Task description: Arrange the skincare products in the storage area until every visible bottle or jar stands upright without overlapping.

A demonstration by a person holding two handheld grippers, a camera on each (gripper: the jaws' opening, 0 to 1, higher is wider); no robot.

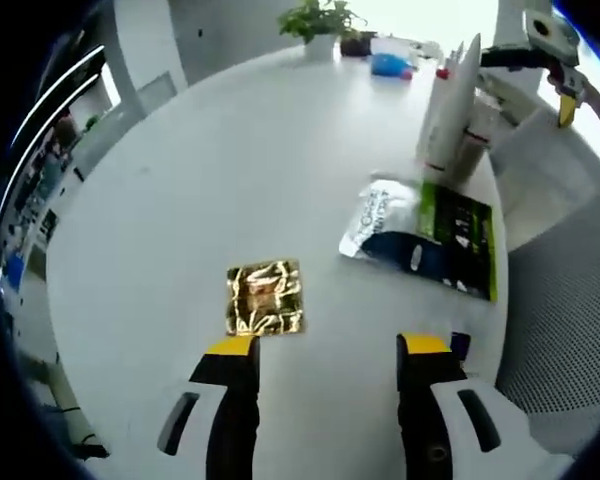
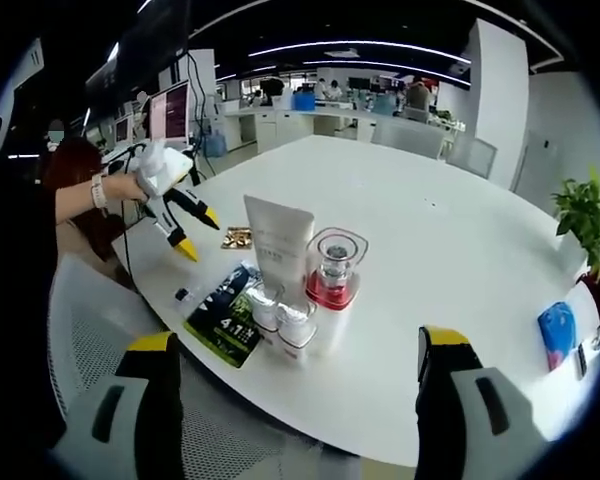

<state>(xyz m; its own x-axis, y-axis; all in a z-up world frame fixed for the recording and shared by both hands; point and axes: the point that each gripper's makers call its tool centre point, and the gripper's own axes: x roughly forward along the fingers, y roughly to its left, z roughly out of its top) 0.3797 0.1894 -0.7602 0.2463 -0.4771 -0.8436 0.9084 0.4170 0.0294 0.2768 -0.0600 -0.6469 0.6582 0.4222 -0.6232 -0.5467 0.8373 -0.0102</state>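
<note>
With both the left gripper and the right gripper spread and holding nothing, the tall tube and bottle stand crowded near the table edge, so a careless reach risks toppling them.

The flat dark and green packet on the table has big white marks that look like "4:1:1" in the right gripper view. In the left gripper view the same packet has white writing on its white end, but it is too small and blurry to read. No other words can be read.
</note>
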